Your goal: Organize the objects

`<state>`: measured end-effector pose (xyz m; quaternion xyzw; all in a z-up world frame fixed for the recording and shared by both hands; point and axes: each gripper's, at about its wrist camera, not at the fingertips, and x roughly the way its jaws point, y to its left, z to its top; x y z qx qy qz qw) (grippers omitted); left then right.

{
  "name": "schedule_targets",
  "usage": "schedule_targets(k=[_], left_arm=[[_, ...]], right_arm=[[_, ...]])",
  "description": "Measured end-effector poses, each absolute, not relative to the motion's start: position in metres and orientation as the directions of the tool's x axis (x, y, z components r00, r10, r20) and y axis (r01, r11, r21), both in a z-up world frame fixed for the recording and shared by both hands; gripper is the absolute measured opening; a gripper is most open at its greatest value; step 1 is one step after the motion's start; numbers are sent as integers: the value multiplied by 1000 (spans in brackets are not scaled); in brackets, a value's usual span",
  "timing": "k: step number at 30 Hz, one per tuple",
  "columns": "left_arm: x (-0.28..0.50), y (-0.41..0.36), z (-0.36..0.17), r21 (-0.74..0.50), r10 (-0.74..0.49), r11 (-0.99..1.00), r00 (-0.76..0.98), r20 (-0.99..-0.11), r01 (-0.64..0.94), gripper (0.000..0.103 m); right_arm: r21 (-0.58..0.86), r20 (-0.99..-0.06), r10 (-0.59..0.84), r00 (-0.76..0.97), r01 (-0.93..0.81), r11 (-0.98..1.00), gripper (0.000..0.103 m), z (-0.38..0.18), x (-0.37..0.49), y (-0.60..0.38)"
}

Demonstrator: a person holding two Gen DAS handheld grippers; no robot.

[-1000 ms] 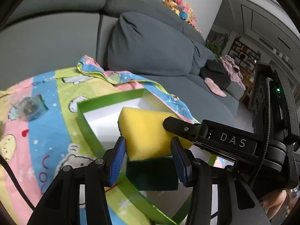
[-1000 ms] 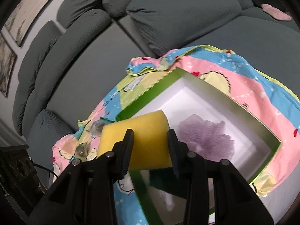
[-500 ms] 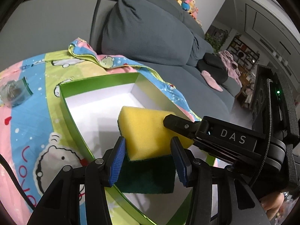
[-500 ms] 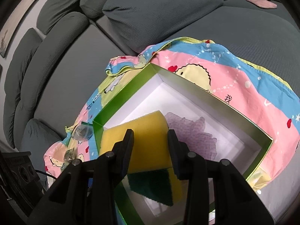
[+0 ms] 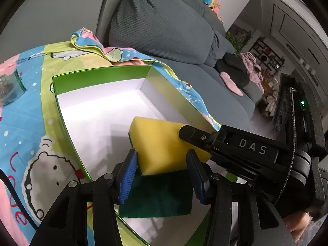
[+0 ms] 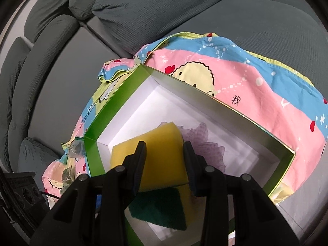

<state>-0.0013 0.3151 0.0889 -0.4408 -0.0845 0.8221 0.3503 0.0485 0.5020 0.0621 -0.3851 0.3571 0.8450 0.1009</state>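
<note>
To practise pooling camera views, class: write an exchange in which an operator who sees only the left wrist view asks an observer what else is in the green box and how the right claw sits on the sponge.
Operator: Beyond the sponge I see only white floor in the green box. Is anything else inside?
Observer: Yes, a purple mesh puff lies on the box floor, just past the sponge.
Operator: I see one finger of the right claw. Where is the other?
Observer: On the sponge's opposite side; the two fingers flank its yellow part.

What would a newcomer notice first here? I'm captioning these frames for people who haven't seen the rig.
A yellow sponge gripped by both the left gripper and right gripper, held over the open green box. A purple mesh puff lies inside, and the box sits on a cartoon blanket.
</note>
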Motion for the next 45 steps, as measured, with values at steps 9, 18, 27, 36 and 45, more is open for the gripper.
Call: schedule_targets(k=[9,18,27,36,45], left_arm=[[2,295,103,-455,656,-742,-392,-645,-492,50],[19,217,135,-479,639,-769,-522,-565,-423,73],[38,102,126,-382,381,-911,-676,-630,-158,76],[72,-3,87,-350,186,-931,-698,-692,99,76],[84,-65,54,-389,131,-889,-680,-721,241,76]], right_arm=[[513,-710,-41,-703,-477,-713,39,67,54,504],[508,-683,15,-731,-490,-708,56,75,60,503],[530,-640,17,-768,-457,-714,64,86,61,489],[462,-624,37,-780,-407,-788,74,106,57,449],[356,-531,-106,-841,-108,-928,89,149,60,344]])
